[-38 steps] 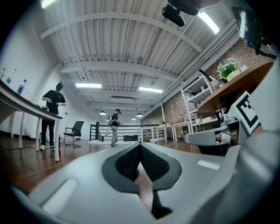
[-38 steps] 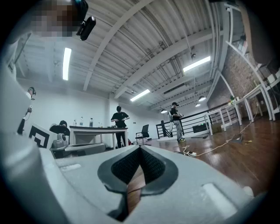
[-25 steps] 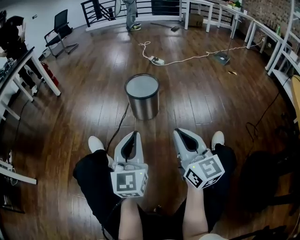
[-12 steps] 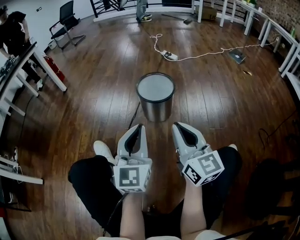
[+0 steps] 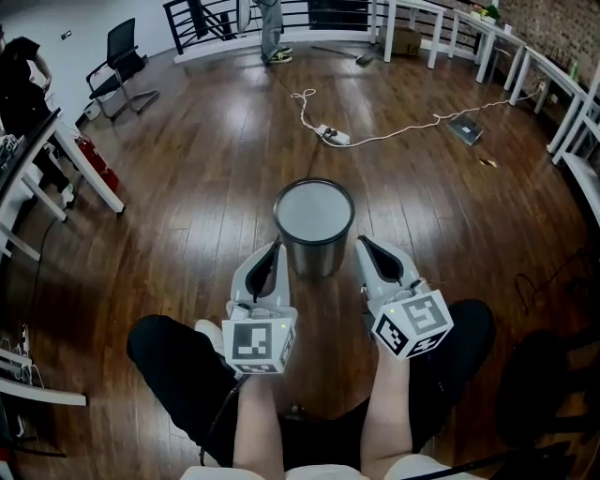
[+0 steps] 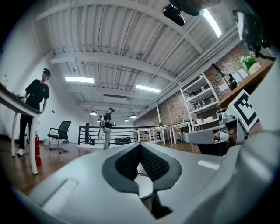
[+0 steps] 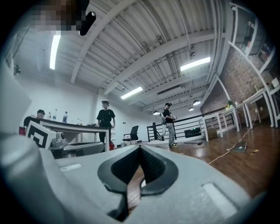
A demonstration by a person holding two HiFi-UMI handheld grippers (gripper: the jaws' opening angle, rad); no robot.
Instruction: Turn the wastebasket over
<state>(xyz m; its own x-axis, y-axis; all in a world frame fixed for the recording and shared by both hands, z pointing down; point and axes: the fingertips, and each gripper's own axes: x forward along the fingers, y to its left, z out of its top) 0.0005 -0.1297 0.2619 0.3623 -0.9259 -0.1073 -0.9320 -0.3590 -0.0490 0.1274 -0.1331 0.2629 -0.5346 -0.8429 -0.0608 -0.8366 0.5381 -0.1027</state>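
Note:
A round metal wastebasket [image 5: 314, 242] with a flat pale grey top stands on the wooden floor straight ahead. My left gripper [image 5: 275, 247] is just to its left, jaws shut and empty. On the basket's other side my right gripper [image 5: 364, 242] is shut with nothing in it. Both point forward at about the basket's side wall; I cannot tell whether they touch it. In the left gripper view the shut left gripper [image 6: 140, 146] fills the lower frame. A sliver of the basket's pale top [image 6: 144, 187] shows below the tips. The right gripper view shows that gripper [image 7: 140, 148] shut.
A white power strip [image 5: 336, 137] and its cable lie on the floor beyond the basket. A black office chair [image 5: 117, 58], a white table [image 5: 66, 150] and a red extinguisher [image 5: 96, 161] stand at the left. One person [image 5: 19, 80] stands there, another [image 5: 270, 28] at the back railing.
Both grippers have moved forward together, still shut. The wastebasket, earlier well ahead of them, now sits between their tips.

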